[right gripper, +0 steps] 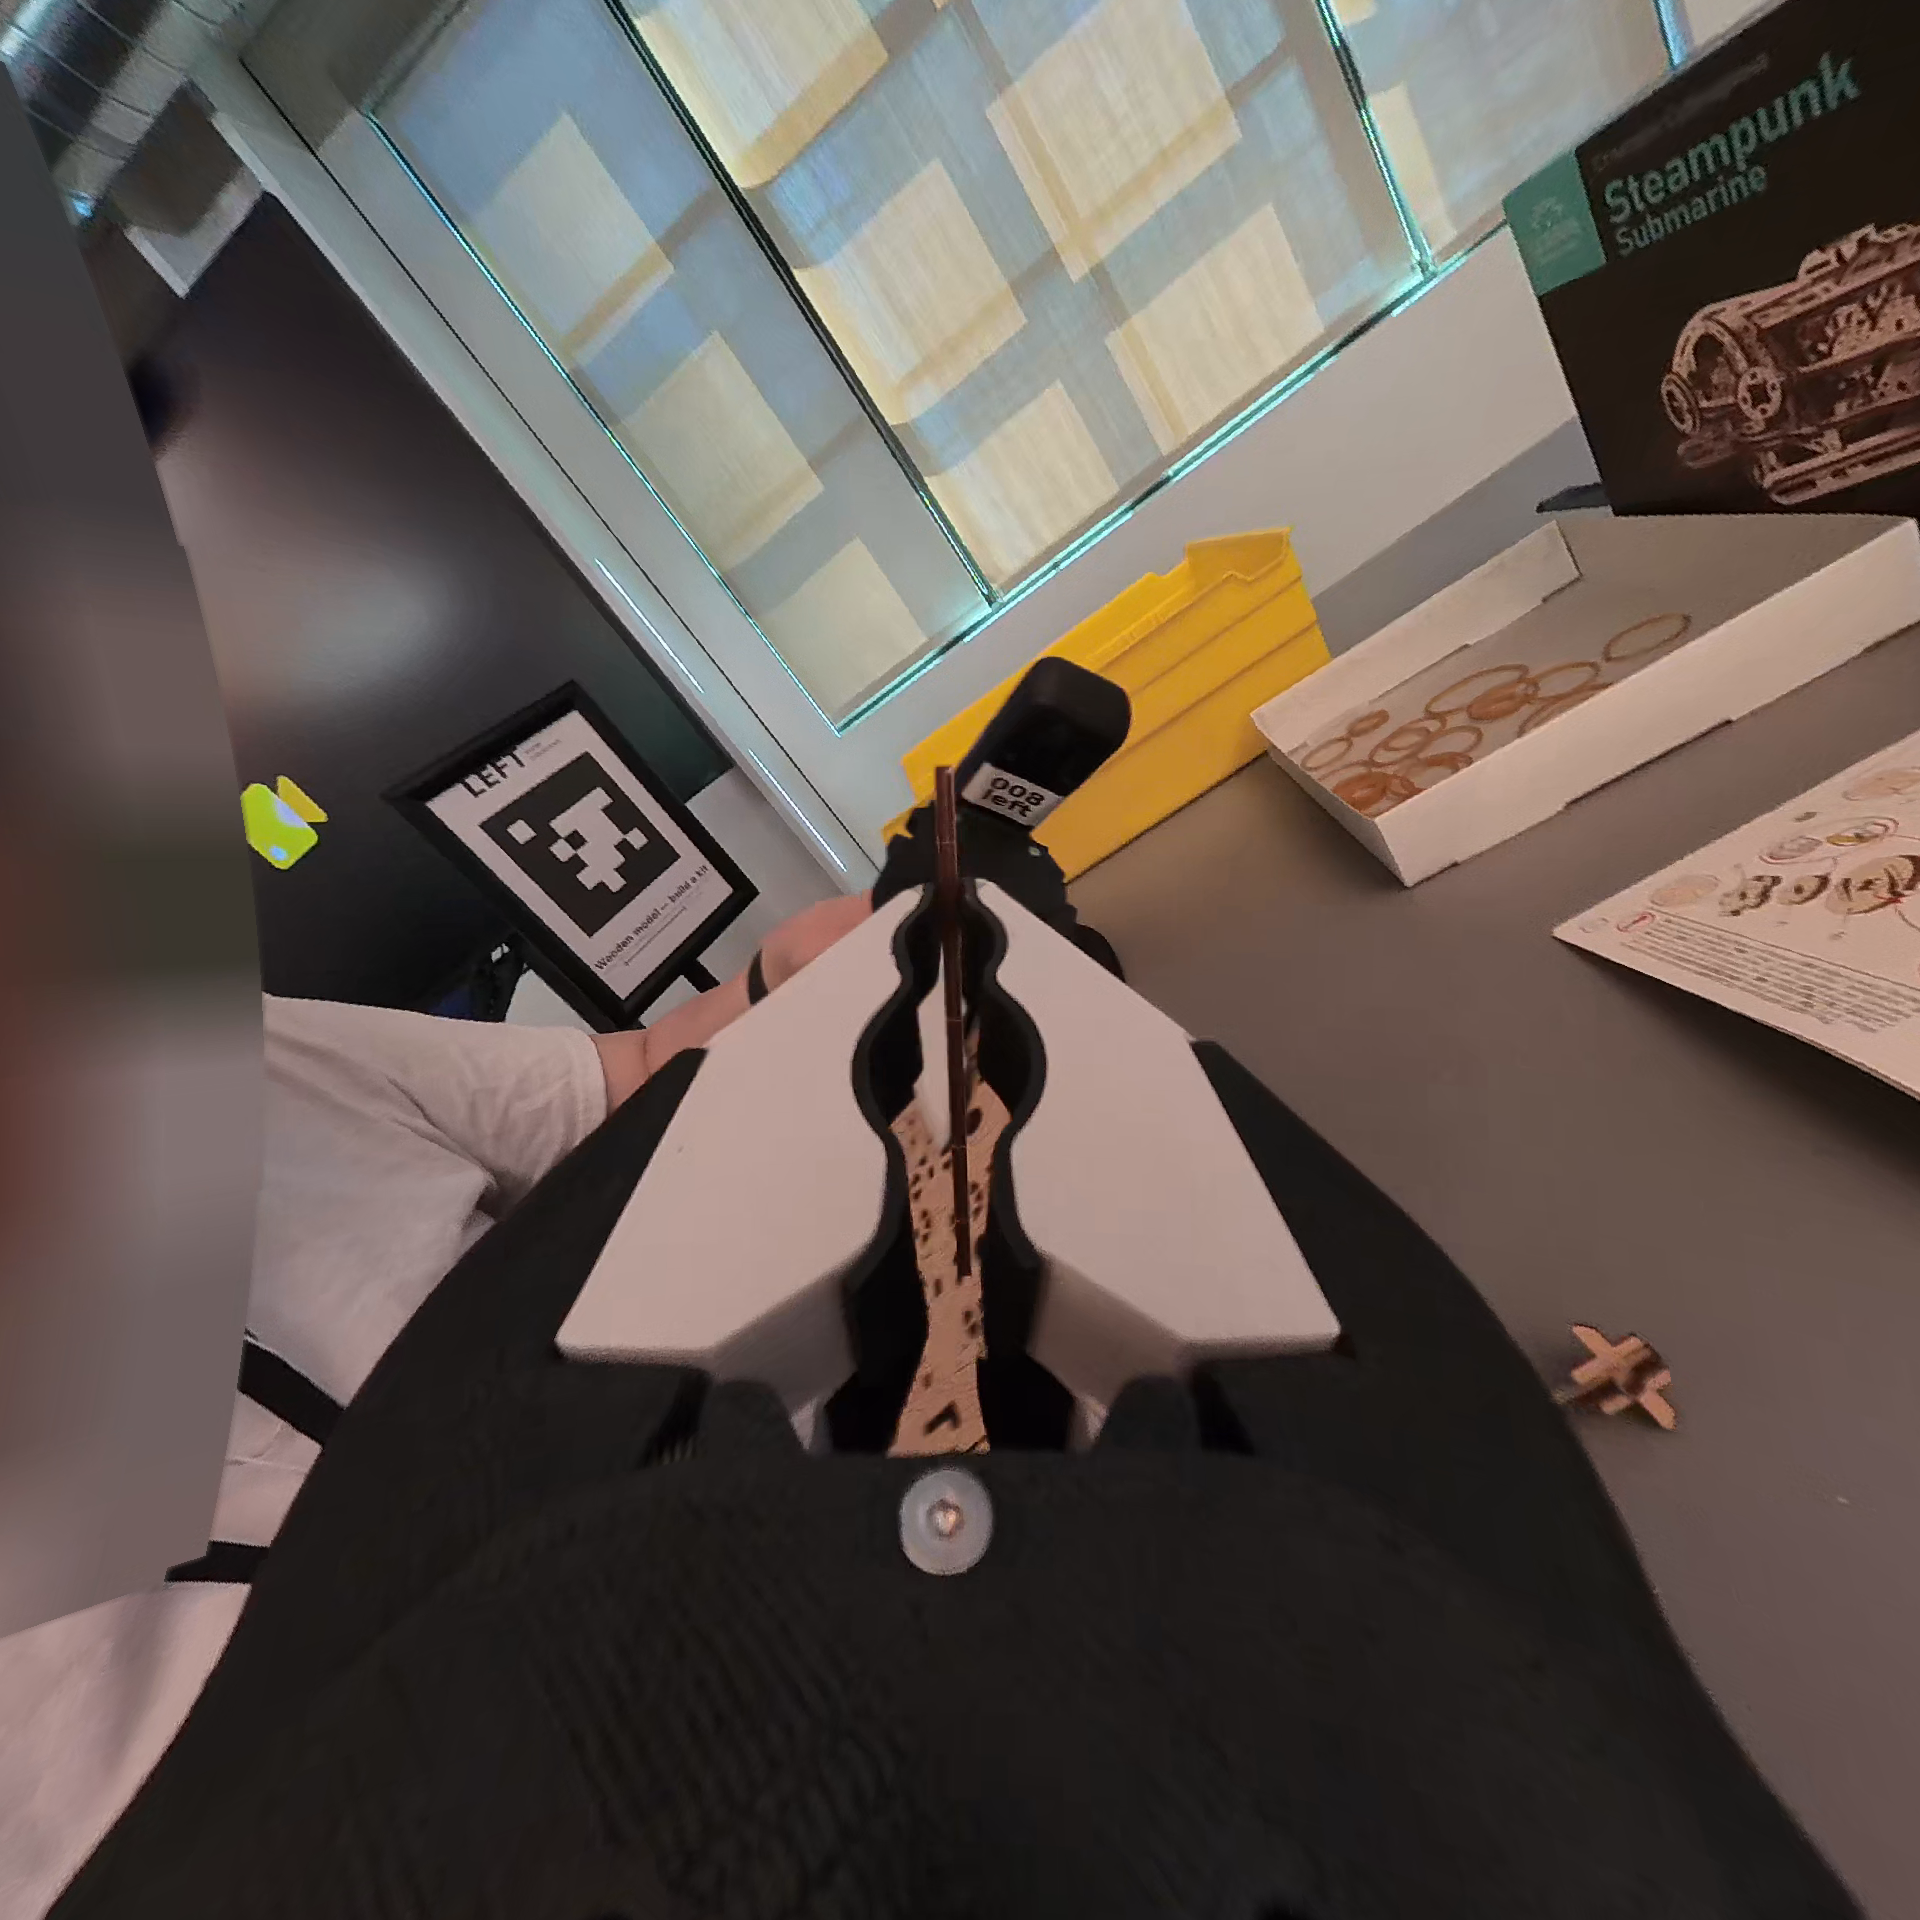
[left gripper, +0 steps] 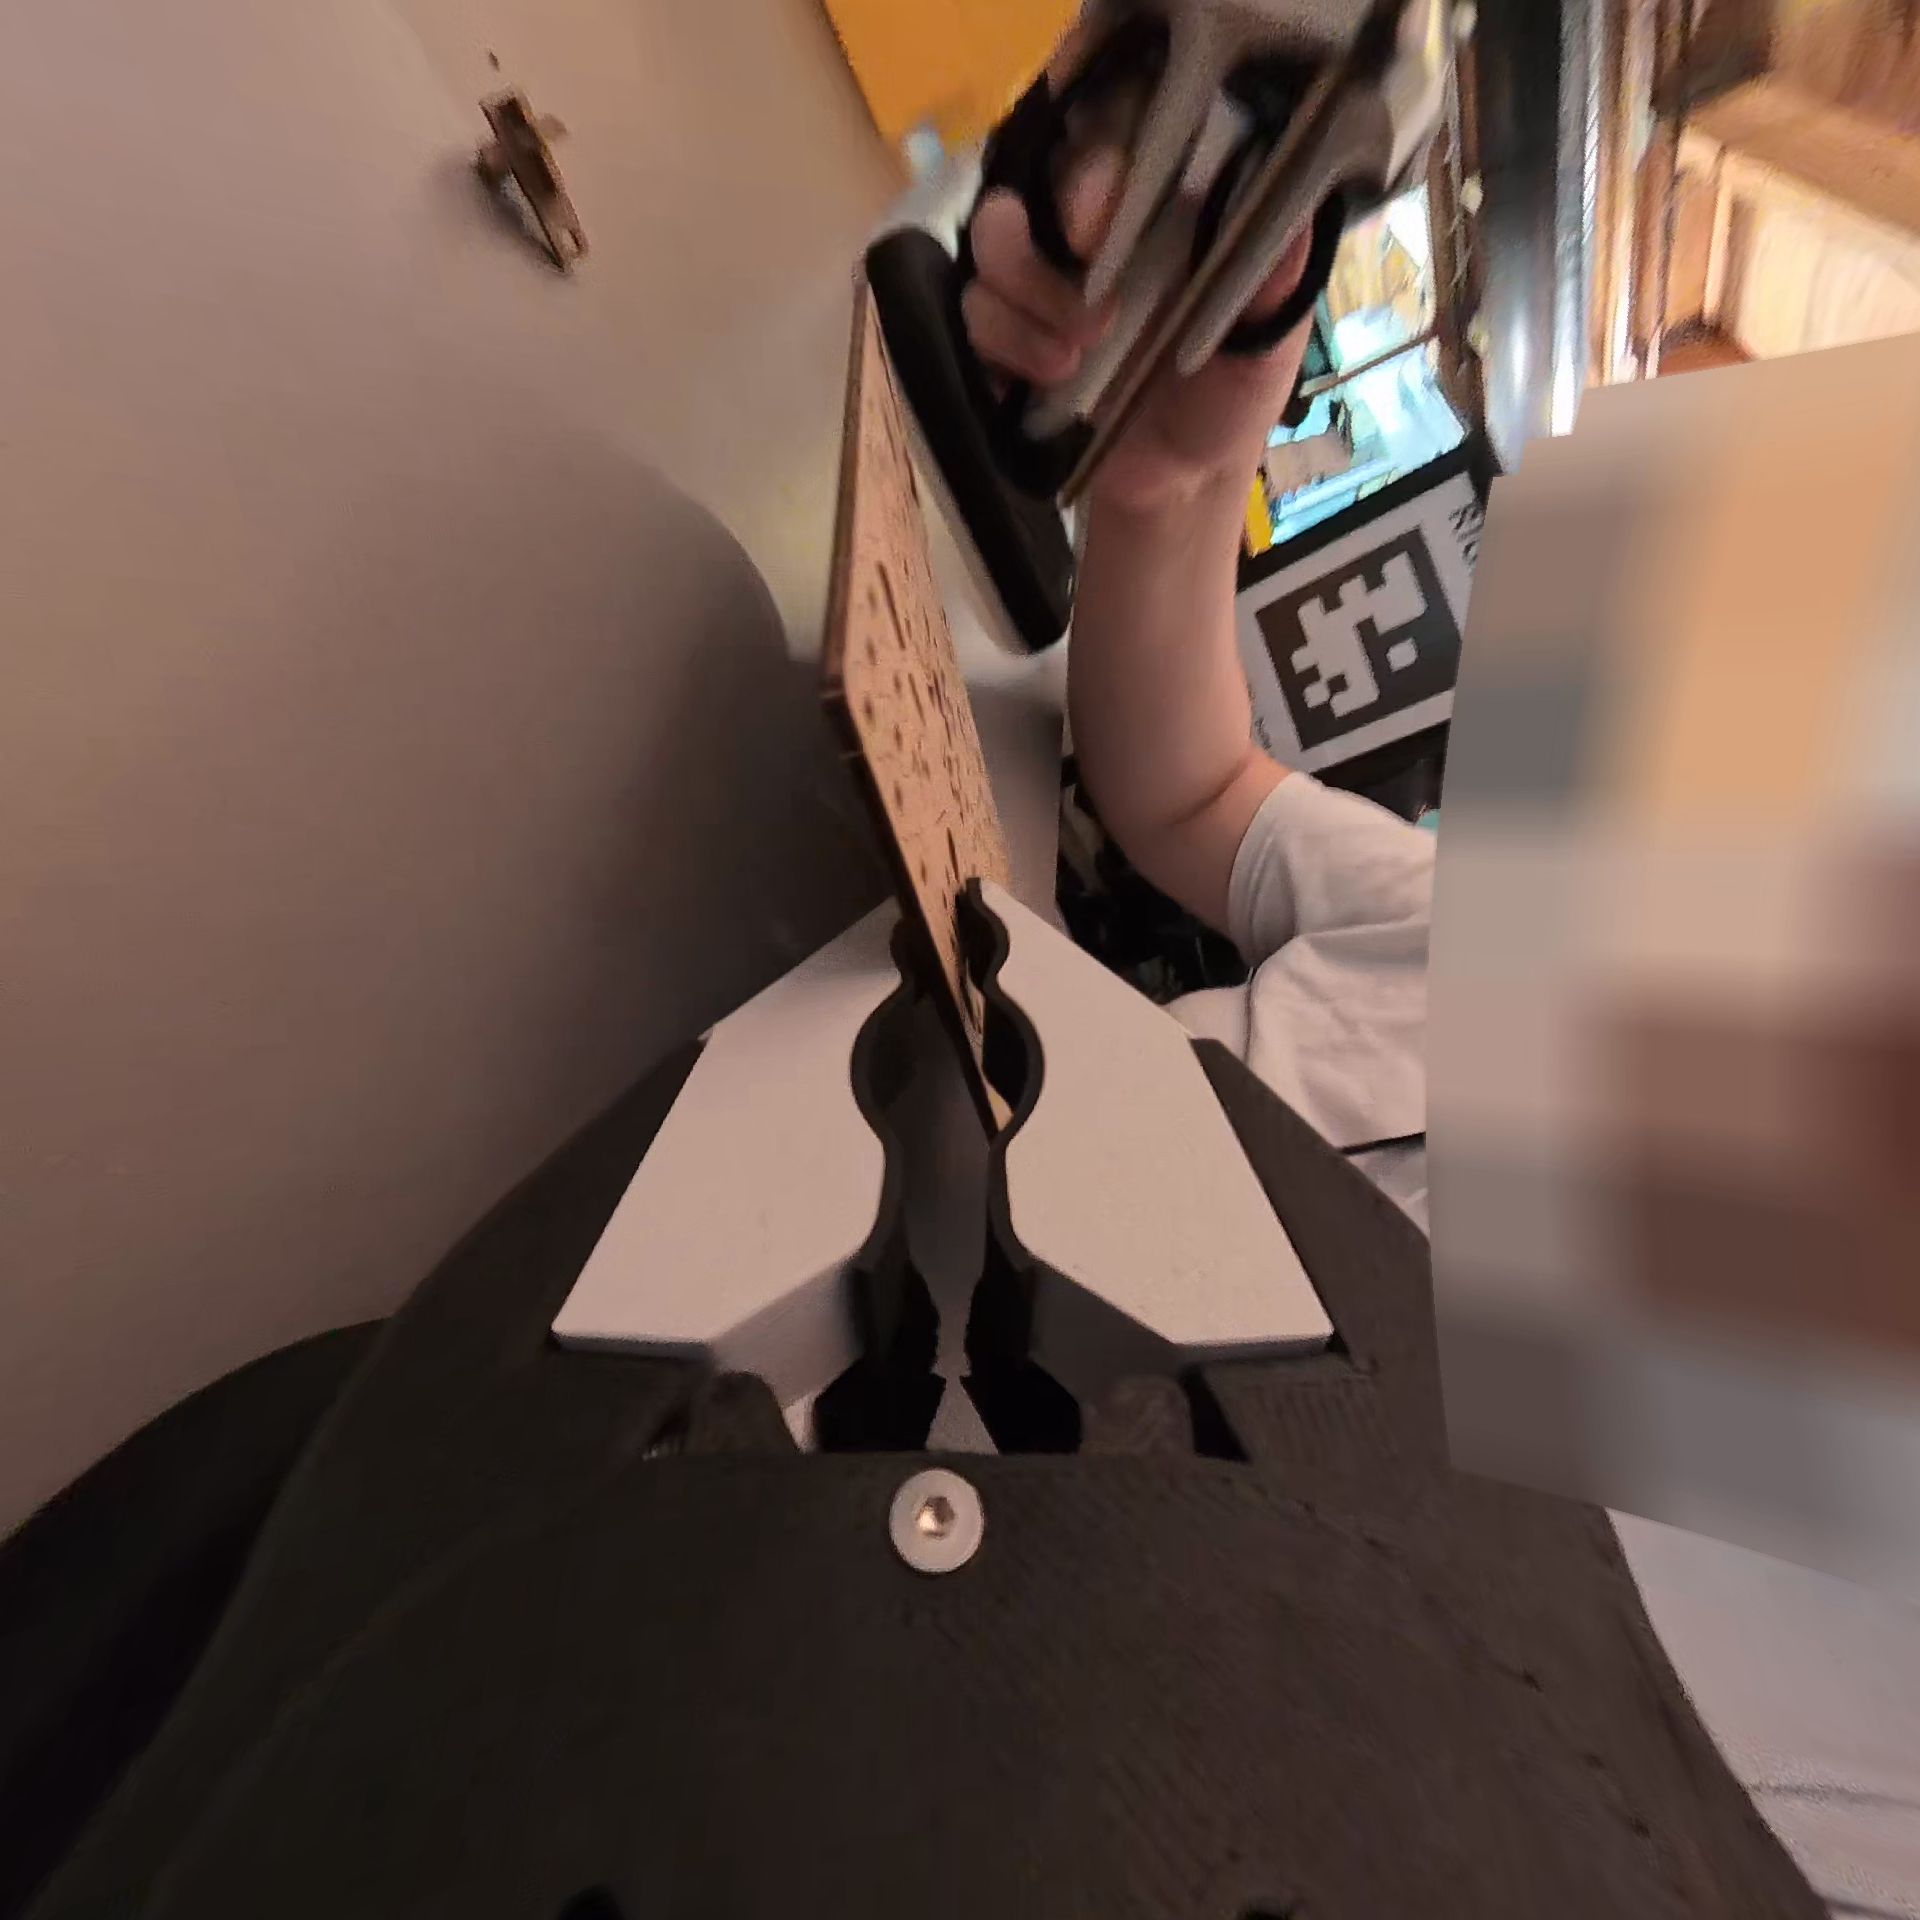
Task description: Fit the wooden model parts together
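A thin, light wooden sheet with laser-cut parts is held in the air between both grippers. My left gripper is shut on its near end. The right gripper, in a person's hand, grips the far end at the top of the left wrist view. In the right wrist view my right gripper is shut on the same sheet, seen almost edge-on, with the left gripper's black body just beyond. A small cross-shaped wooden assembly lies on the grey table; it also shows in the left wrist view.
A white tray with several wooden rings, a printed instruction sheet and a black kit box stand at the right. Yellow trays sit at the table's far edge. A framed marker sign stands behind. A person's white-sleeved arm is close. My right fingertips sit around 12 cm from my left ones.
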### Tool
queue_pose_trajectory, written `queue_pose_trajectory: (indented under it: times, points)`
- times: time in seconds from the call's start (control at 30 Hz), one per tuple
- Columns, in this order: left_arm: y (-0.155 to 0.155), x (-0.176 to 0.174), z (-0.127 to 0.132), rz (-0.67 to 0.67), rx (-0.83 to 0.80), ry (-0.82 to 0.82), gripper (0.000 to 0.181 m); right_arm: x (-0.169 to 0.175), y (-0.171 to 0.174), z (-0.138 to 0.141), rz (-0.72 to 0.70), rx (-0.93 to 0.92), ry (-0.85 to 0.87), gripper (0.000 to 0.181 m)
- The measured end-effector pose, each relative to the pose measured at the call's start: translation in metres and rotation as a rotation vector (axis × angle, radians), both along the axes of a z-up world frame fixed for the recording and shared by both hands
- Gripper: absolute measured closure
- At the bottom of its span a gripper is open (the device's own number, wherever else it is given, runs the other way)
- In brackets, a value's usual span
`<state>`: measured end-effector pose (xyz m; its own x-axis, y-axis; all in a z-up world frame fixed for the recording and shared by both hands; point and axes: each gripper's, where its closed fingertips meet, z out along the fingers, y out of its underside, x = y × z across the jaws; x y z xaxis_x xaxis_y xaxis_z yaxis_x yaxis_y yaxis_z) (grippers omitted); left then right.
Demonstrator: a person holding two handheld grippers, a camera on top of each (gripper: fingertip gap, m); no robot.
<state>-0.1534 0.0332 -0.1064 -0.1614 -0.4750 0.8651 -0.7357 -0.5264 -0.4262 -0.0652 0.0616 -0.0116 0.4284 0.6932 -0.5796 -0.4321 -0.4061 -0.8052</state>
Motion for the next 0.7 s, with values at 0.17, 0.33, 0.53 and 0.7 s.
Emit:
queue_pose_trajectory:
  times: [0.17, 0.33, 0.53, 0.7]
  points:
    - [0.026, 0.005, 0.011, 0.110, 0.009, -0.054, 0.181, -0.012, -0.026, 0.012, 0.005, 0.101, -0.003, 0.179]
    - [0.043, 0.011, 0.033, 0.143, 0.202, -0.188, 0.180, -0.043, -0.051, 0.000, 0.051, 0.246, -0.164, 0.180]
    - [0.039, 0.012, 0.057, 0.120, 0.477, -0.362, 0.181, -0.044, -0.068, -0.006, 0.010, 0.374, -0.276, 0.179]
    - [0.020, 0.004, 0.064, 0.076, 0.673, -0.469, 0.181, -0.033, -0.084, 0.016, -0.018, 0.502, -0.248, 0.180]
